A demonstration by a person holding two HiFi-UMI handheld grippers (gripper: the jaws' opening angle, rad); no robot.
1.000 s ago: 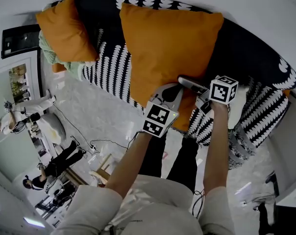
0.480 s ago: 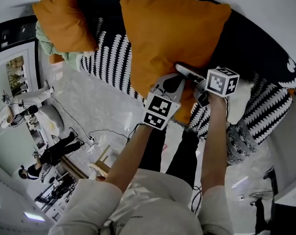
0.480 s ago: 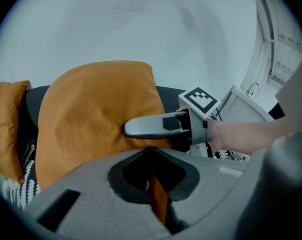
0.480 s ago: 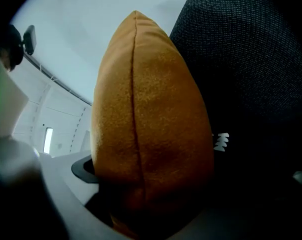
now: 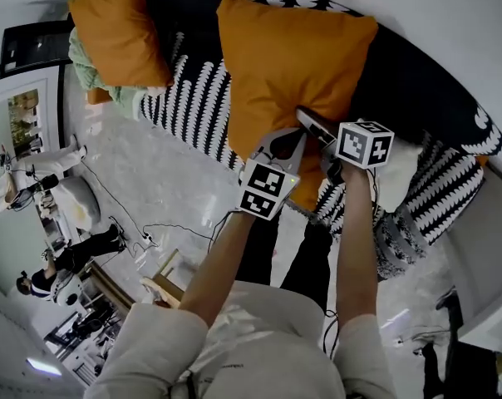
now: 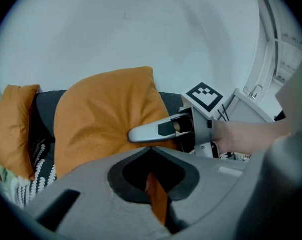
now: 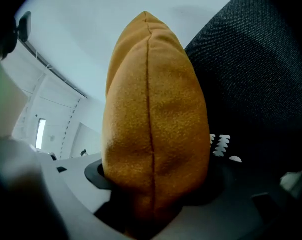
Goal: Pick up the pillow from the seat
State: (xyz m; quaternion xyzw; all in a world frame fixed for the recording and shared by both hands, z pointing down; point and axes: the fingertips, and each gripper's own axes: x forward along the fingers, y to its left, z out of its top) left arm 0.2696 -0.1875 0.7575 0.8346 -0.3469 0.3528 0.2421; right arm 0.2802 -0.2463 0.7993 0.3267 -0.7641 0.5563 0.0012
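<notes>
The large orange pillow [image 5: 292,73] is propped against the dark backrest of the sofa [image 5: 421,81], with its lower edge down at the front of the seat, over the black-and-white patterned throw [image 5: 193,106]; whether it has left the seat cannot be told. It is judged to be light, soft and easily squashed, with a woven cover that should not slip much; nothing about it seems fragile, but a shallow pinch of cover alone could be pulled free as the filling sags, so hold is best taken deep over the seamed lower edge, at two places set apart. It is held in much that way: the left gripper [image 6: 152,159] is clamped on a thin fold of the orange cover, its jaws almost together; the right gripper [image 7: 153,189] has just been closing, and its jaws are kept well apart by the fat seamed edge squeezed between them. Two orange pillows are counted, the other pillow [image 5: 118,32] being stood at the far end of the sofa, well apart from the first; two grippers are counted; one sofa; one throw.
</notes>
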